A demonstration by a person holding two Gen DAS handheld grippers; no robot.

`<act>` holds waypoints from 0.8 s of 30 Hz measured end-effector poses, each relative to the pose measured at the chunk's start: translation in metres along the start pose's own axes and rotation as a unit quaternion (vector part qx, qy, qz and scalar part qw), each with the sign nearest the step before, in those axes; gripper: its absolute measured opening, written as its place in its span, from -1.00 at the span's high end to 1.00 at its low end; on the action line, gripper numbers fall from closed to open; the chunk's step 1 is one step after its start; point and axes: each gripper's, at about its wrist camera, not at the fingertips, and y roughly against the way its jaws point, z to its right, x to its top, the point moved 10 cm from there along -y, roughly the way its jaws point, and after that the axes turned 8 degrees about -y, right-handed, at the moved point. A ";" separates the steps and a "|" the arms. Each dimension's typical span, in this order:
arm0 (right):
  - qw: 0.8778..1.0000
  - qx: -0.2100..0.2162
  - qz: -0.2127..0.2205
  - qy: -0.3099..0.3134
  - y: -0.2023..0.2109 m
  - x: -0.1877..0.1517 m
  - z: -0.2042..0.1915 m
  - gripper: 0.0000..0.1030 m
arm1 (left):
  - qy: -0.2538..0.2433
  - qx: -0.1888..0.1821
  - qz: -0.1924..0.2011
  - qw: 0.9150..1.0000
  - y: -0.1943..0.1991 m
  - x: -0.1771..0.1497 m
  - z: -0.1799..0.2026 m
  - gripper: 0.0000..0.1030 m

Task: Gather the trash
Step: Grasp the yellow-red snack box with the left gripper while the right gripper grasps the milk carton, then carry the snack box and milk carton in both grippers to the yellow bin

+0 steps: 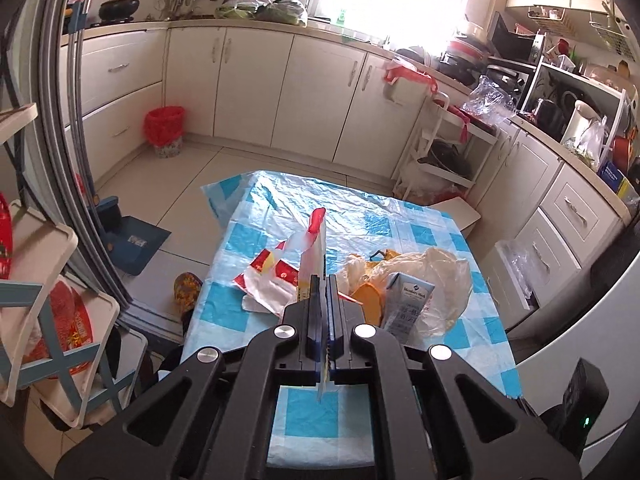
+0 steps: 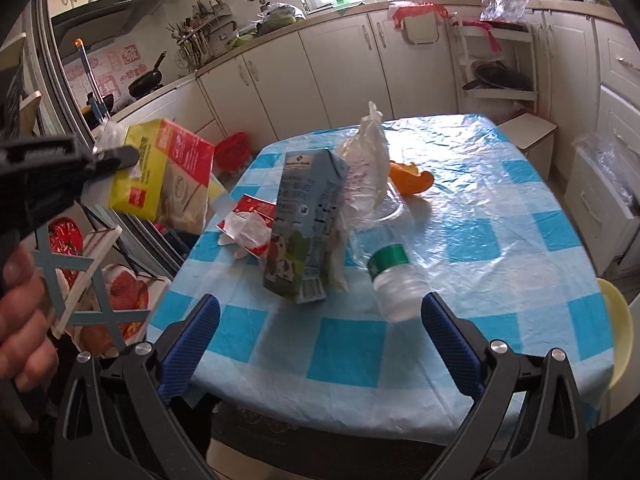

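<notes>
The tablecloth [image 2: 480,216] has blue and white squares. The snack bag [image 2: 160,168] is yellow and red. The milk carton [image 2: 304,220] is grey-blue. The bottle cap [image 2: 388,258] is green. The orange peel [image 2: 412,180] is orange. The bin [image 1: 165,125] at middle left is red.

Milk carton [image 2: 306,224] on surface [image 2: 500,240] ahead of right hand-held gripper [image 2: 320,320]; bottle [image 2: 394,280] right of carton; snack bag [image 2: 160,168] far left, off surface.

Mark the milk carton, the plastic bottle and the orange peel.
milk carton [image 2: 308,224], right wrist view, front face.
plastic bottle [image 2: 400,284], right wrist view, clear body below cap.
orange peel [image 2: 412,180], right wrist view, middle of peel.
</notes>
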 end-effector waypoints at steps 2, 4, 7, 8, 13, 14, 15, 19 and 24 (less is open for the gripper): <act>1.000 0.020 -0.005 -0.009 -0.010 0.007 -0.008 -0.81 | 0.006 0.001 -0.011 1.000 -0.002 -0.011 -0.009 0.95; 0.999 0.032 -0.011 -0.007 -0.021 0.013 -0.016 -0.55 | 0.012 0.001 -0.019 1.000 -0.005 -0.021 -0.018 0.95; 0.999 0.022 -0.024 -0.014 -0.037 0.017 -0.017 -0.54 | 0.018 0.000 -0.029 0.999 -0.007 -0.032 -0.027 0.95; 0.999 0.018 -0.028 -0.020 -0.042 0.018 -0.016 -0.54 | 0.018 0.000 -0.032 0.999 -0.009 -0.036 -0.028 0.95; 0.998 -0.006 -0.045 -0.036 -0.062 0.022 -0.011 -0.46 | 0.021 -0.004 -0.040 0.999 -0.013 -0.047 -0.031 0.95; 0.998 -0.013 -0.049 -0.037 -0.065 0.021 -0.010 -0.40 | 0.022 -0.005 -0.041 0.999 -0.014 -0.048 -0.032 0.95; 0.998 -0.016 -0.054 -0.039 -0.067 0.020 -0.009 -0.26 | 0.023 -0.006 -0.042 0.999 -0.015 -0.049 -0.032 0.95; 0.997 -0.004 -0.056 -0.049 -0.063 0.019 -0.001 0.08 | 0.024 -0.007 -0.041 0.999 -0.014 -0.050 -0.031 0.95; 0.997 0.036 -0.045 -0.058 -0.046 0.015 0.003 0.09 | 0.021 -0.008 -0.037 0.999 -0.012 -0.049 -0.030 0.95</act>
